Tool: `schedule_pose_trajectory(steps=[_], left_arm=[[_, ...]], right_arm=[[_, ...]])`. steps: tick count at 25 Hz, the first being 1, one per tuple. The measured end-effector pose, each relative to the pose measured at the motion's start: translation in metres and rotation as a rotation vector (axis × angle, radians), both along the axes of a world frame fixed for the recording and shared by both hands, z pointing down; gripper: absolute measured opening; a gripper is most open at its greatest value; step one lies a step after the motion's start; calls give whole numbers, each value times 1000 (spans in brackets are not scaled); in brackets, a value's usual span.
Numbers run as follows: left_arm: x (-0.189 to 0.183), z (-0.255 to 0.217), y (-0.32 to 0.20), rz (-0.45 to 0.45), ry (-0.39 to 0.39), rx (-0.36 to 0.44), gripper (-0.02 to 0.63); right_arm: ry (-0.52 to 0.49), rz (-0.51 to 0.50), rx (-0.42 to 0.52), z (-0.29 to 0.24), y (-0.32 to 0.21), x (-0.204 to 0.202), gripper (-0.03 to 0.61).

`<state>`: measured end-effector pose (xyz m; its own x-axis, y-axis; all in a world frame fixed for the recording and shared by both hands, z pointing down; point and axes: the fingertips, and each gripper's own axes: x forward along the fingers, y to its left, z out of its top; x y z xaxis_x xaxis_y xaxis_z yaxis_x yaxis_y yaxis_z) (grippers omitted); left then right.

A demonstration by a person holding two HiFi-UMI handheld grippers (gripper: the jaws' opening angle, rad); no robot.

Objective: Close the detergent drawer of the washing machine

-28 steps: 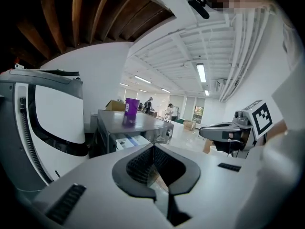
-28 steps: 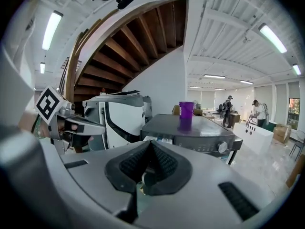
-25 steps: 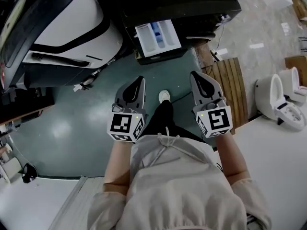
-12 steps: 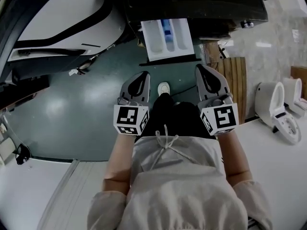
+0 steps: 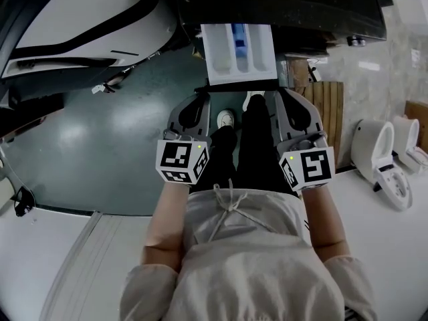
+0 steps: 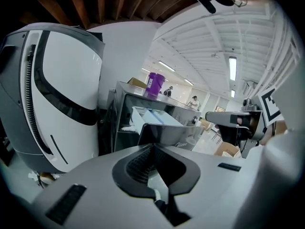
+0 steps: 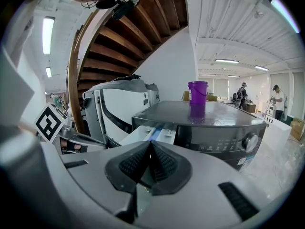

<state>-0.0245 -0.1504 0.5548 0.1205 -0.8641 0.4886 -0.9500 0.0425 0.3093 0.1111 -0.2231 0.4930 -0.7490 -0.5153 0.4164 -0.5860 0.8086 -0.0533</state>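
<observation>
The left tongs (image 5: 199, 97) and the right tongs (image 5: 282, 95) both have their jaws pressed together, with nothing between them. Just ahead of their tips, and between the two, the detergent drawer (image 5: 239, 53) stands pulled well out of the washing machine (image 5: 287, 5). It is probably light, stiff, smooth plastic on slides, so it needs no grasp. A flat push on the middle of its front panel (image 6: 171, 135) should seat it, while pushing one corner may skew it. Farther off, a purple cup (image 7: 198, 91) sits on the machine's top.
</observation>
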Motion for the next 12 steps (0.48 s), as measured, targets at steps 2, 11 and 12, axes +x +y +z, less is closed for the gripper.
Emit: schedule_pose_trajectory(steps=[2, 11, 12], left_arm=[[-3, 0, -2, -23, 6, -2, 18], [-16, -2, -24, -66, -37, 3, 18], [-19, -2, -28, -73, -40, 4, 18]], right_arm=[[2, -9, -2, 1, -5, -2, 6], [-21, -58, 6, 0, -20, -20, 6], [-18, -69, 7, 1, -22, -23, 6]])
